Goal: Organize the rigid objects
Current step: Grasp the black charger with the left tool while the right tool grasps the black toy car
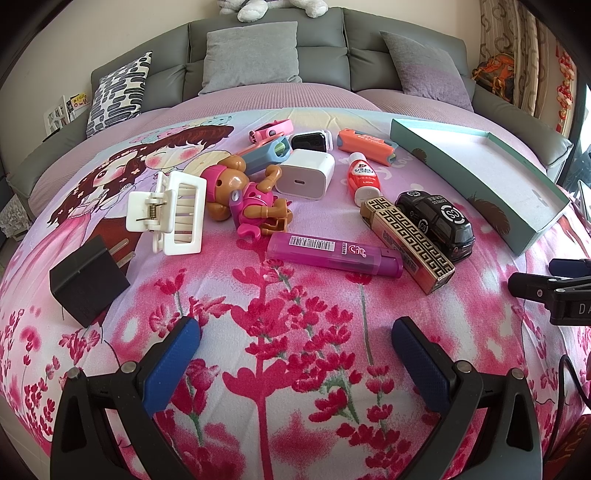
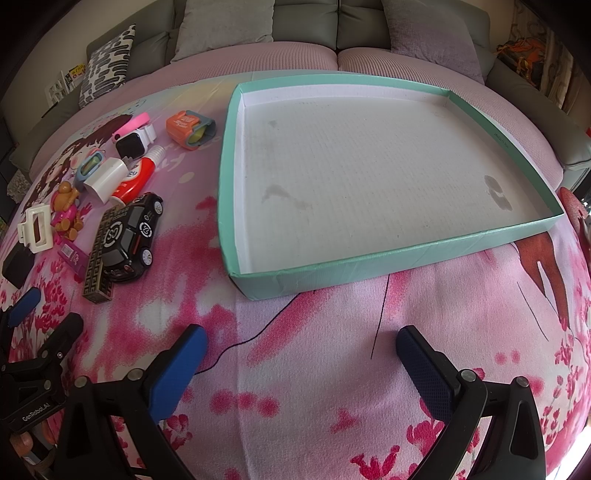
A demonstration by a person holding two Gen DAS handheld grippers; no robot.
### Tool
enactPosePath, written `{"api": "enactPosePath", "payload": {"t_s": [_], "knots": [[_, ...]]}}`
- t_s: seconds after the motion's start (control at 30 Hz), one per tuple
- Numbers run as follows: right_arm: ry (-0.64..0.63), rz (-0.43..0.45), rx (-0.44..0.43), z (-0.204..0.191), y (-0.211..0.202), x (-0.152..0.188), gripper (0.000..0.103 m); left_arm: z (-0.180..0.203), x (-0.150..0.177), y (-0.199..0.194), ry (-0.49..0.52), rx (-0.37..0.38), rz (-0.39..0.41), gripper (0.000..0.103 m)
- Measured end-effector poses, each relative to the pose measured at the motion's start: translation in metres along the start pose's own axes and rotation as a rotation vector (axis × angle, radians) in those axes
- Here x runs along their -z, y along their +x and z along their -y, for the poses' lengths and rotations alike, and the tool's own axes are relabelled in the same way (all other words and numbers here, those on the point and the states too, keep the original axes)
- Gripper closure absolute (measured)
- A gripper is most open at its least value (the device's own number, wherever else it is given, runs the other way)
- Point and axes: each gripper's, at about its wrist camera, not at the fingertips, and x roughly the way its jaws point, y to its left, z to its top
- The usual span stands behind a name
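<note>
- Sorting has not begun, by the look of it: the teal tray (image 2: pixel 406 254), filling the upper right of the right wrist view, is seen empty.
- The left claw (image 1: pixel 295 336) and right claw (image 2: pixel 301 343) are both spread wide, with nothing gripped.
- The objects are clustered on the printed blanket (image 1: pixel 295 369) at centre frame; the magenta lighter (image 1: pixel 334 254) lies nearest, so a forward reach is called for.
- "LION" is read on the red tube (image 1: pixel 364 175); "CS" on the black toy car (image 1: pixel 437 223).

The plush toy (image 1: pixel 273 7) on the sofa back is cut off by the top edge. The black charger (image 2: pixel 16 266) sits half out of view, and the gold case (image 2: pixel 99 258) perhaps hides behind the toy car (image 2: pixel 131 236).
</note>
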Motion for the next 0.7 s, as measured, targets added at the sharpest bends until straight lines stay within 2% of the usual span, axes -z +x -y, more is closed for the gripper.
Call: {"api": "enactPosePath", "payload": {"t_s": [0.27, 0.33, 0.43, 0.47, 0.57, 0.7], "knots": [[0.009, 0.013, -0.013, 0.002, -0.002, 0.000, 0.000, -0.005, -0.003, -0.004, 0.011, 0.044, -0.015, 0.000], [0.016, 0.039, -0.032, 0.003, -0.008, 0.000, 0.000, -0.008, -0.005, -0.008, 0.014, 0.061, -0.016, 0.000], [0.003, 0.095, -0.048, 0.005, -0.020, 0.005, 0.000, -0.015, -0.012, -0.023, -0.001, 0.073, 0.025, 0.000], [-0.013, 0.132, -0.059, 0.001, -0.036, 0.005, 0.000, -0.020, -0.015, -0.028, -0.009, 0.072, 0.039, 0.000], [-0.049, 0.172, -0.091, -0.011, -0.057, -0.004, 0.000, -0.037, -0.028, -0.041, -0.038, 0.033, 0.072, 0.000], [-0.122, 0.234, -0.111, -0.036, -0.080, -0.016, 0.000, -0.073, -0.038, -0.053, -0.130, -0.009, 0.101, 0.000]]}}
